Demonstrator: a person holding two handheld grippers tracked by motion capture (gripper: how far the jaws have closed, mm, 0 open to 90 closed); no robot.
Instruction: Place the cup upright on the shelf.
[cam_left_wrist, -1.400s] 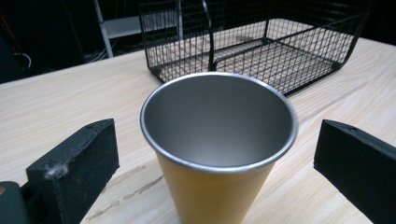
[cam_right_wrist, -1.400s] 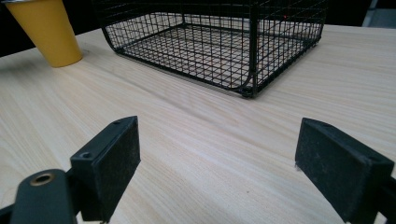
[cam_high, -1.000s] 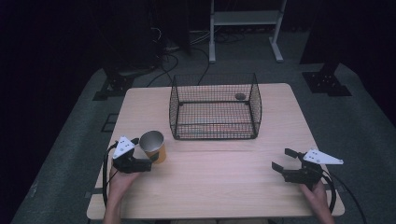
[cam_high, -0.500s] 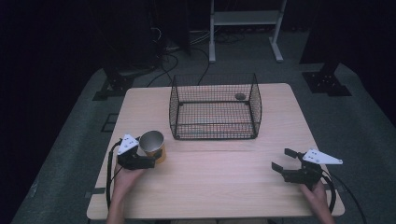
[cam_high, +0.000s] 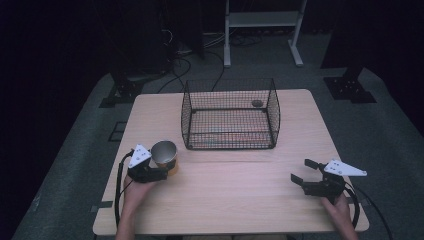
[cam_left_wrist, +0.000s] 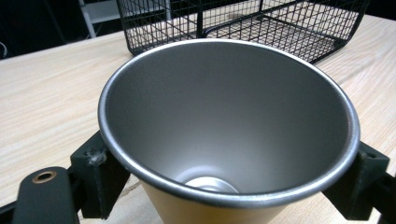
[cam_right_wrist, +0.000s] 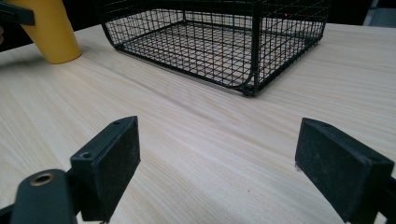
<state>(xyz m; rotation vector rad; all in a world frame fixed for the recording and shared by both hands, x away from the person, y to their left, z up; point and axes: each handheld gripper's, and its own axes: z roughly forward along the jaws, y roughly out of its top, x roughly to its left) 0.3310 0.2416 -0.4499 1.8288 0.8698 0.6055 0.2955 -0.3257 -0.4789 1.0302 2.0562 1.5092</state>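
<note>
A metal cup (cam_high: 164, 152) with a yellow outside stands upright on the wooden table (cam_high: 235, 200) at the near left. My left gripper (cam_high: 165, 170) has just closed its jaws, and they are now shut on the cup's lower body. In the left gripper view the black pads (cam_left_wrist: 100, 175) press both sides of the cup (cam_left_wrist: 224, 116), which is empty. My right gripper (cam_high: 301, 170) rests open at the near right, with bare table between its pads (cam_right_wrist: 109, 158). The cup (cam_right_wrist: 51, 32) stands far off at that view's upper left.
A black wire basket (cam_high: 275, 115) stands at the table's far middle, with a small dark object (cam_high: 257, 103) in its back right corner. Bare tabletop lies between the basket and both hands. A white stand (cam_high: 262, 20) and cables are on the floor beyond.
The left gripper's jaws have closed onto the cup, which stood between them before. The right gripper has not moved.
</note>
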